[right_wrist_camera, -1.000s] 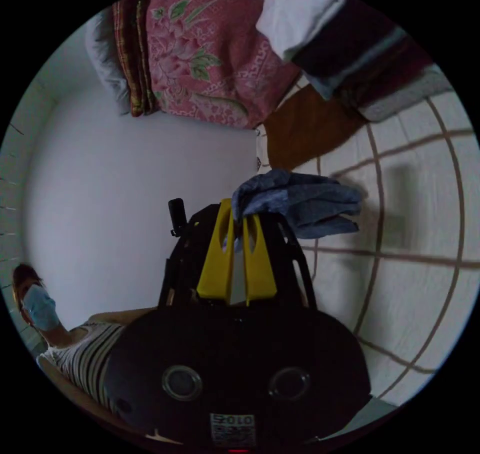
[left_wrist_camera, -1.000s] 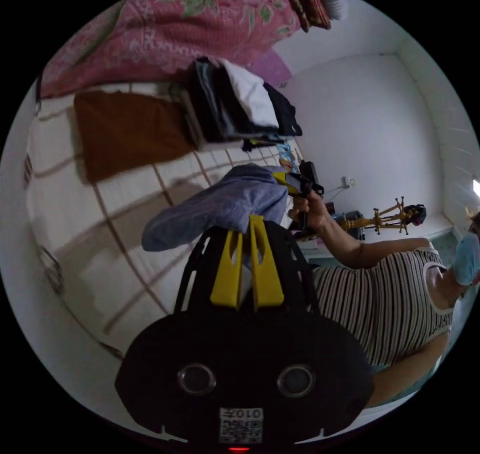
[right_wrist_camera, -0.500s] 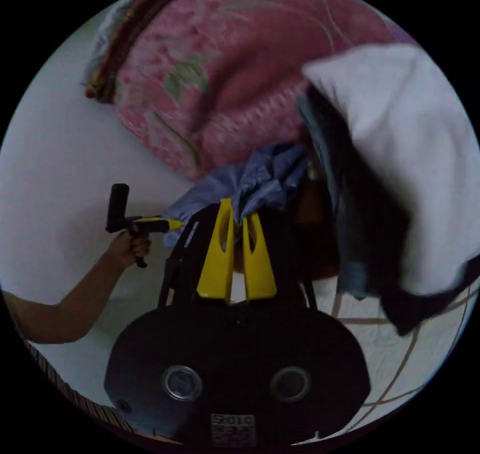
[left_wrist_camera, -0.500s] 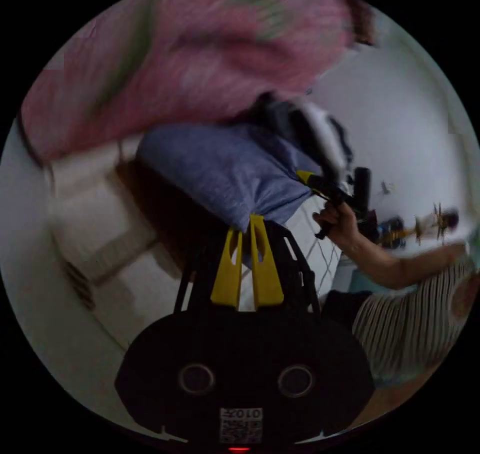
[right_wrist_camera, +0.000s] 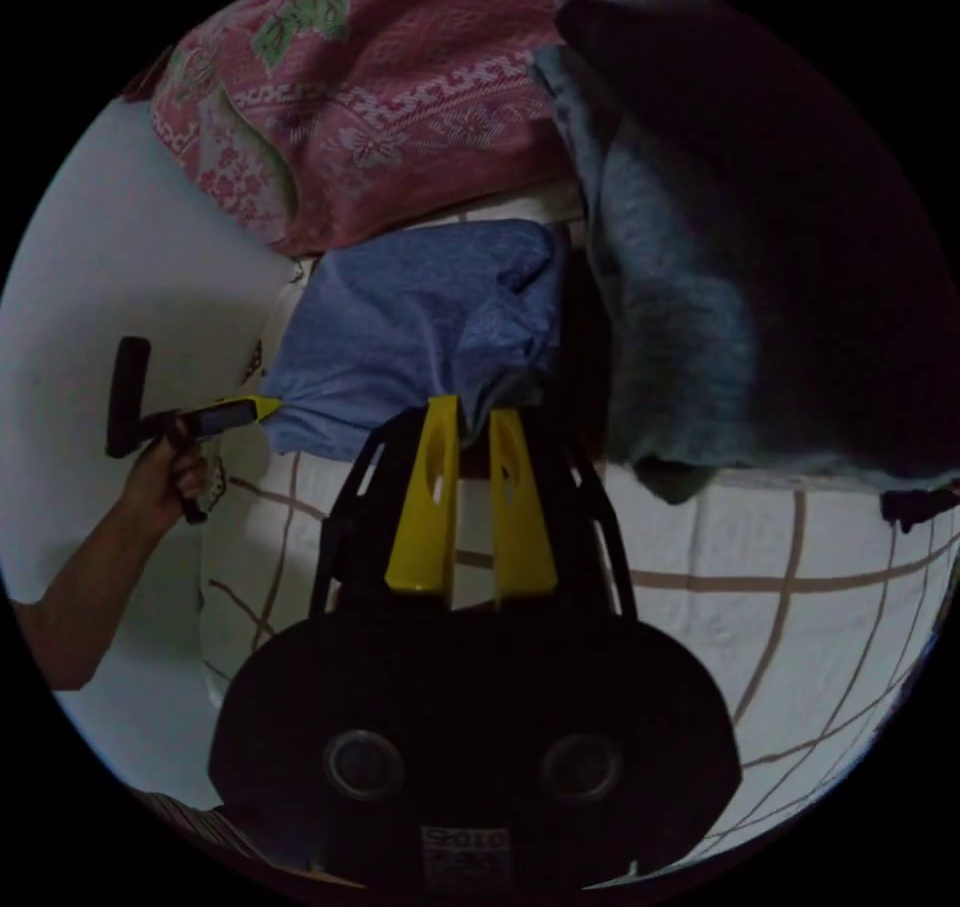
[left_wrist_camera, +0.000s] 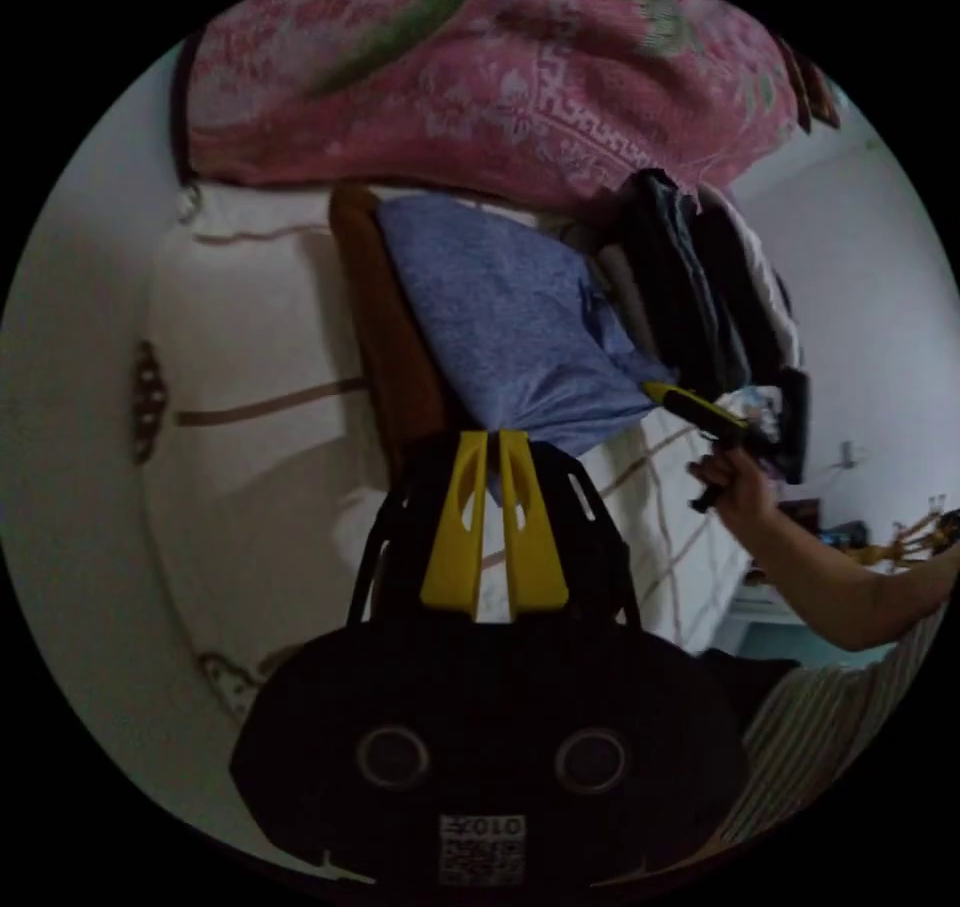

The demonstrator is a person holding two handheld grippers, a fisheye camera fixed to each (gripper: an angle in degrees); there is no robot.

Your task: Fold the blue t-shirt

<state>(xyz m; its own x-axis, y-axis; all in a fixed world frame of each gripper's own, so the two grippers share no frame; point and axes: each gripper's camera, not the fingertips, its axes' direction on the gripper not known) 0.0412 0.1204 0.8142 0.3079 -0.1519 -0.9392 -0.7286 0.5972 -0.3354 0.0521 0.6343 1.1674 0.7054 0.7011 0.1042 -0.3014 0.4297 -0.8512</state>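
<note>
Meanwhile both tools (left_wrist_camera: 493, 434) (right_wrist_camera: 467, 407) grip the folded blue t-shirt (left_wrist_camera: 510, 322); no writing legible.

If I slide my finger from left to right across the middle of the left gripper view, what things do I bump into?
White checked bedsheet → brown folded cloth → blue t-shirt → stack of dark folded clothes → white wall.

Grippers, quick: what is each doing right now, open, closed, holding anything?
Left tool: closed on a corner of the folded blue cotton t-shirt.
Right tool: closed on the t-shirt's other near corner.
</note>
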